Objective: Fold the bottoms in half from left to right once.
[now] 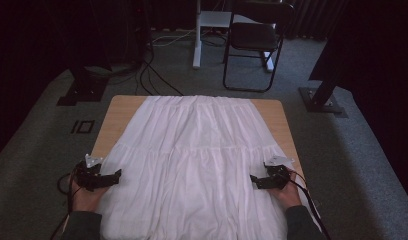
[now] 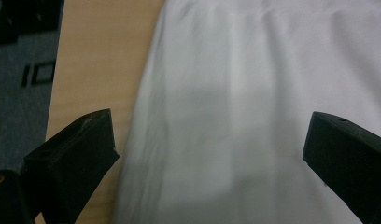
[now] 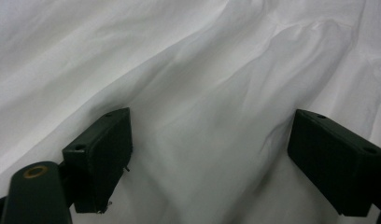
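High view showed the white pleated cotton skirt (image 1: 194, 165) spread flat across the wooden desk (image 1: 119, 112). My left claw (image 1: 112, 178) and right claw (image 1: 256, 181) hung spread at its side edges, pinching nothing; uneven grabs could bunch the fabric.

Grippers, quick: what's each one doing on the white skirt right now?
Left gripper: open, jaws wide at the edge of the white skirt, nothing pinched.
Right gripper: open over the fabric, nothing pinched.

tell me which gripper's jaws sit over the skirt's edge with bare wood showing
The left gripper: its open jaws straddle the white skirt's edge beside bare table. The right gripper has cloth alone beneath.
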`<state>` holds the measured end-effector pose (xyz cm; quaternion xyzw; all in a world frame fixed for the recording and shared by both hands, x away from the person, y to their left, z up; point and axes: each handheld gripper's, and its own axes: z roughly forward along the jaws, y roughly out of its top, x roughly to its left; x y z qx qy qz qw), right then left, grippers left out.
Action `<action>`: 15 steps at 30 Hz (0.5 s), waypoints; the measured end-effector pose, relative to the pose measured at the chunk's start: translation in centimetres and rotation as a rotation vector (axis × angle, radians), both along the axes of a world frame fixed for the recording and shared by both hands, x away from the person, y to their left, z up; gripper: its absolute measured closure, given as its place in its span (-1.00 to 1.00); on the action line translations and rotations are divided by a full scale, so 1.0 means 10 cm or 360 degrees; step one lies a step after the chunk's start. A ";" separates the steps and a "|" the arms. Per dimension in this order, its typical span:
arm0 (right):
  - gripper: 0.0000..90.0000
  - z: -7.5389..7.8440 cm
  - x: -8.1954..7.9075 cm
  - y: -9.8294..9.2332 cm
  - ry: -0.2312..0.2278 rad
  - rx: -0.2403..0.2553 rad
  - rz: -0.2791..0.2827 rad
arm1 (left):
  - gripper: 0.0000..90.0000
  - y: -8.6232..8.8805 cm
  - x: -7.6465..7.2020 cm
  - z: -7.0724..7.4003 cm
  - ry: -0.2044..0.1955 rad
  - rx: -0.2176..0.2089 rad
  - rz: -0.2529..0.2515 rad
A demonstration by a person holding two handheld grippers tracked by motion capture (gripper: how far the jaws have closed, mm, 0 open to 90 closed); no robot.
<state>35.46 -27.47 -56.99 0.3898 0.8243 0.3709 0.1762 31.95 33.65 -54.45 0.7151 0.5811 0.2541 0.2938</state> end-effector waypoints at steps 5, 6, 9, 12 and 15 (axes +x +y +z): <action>-0.71 0.00 -0.01 0.00 0.0001 0.0001 -0.0002 | -0.96 -0.03 0.01 -0.08 0.0065 0.0061 -0.0005; -0.71 0.00 -0.01 0.00 0.0001 0.0001 -0.0001 | -0.96 -0.04 0.00 -0.09 0.0073 0.0064 -0.0019; -0.71 0.00 -0.01 0.00 -0.0001 0.0001 0.0000 | -0.96 -0.06 -0.04 -0.12 0.0099 0.0038 -0.0030; -0.71 0.00 -0.01 0.00 0.0000 0.0001 0.0000 | -0.95 -0.09 -0.09 -0.13 0.0094 0.0013 -0.0043; -0.71 0.00 -0.01 0.00 0.0000 0.0000 0.0001 | -0.90 -0.15 -0.14 -0.12 0.0099 0.0022 -0.0085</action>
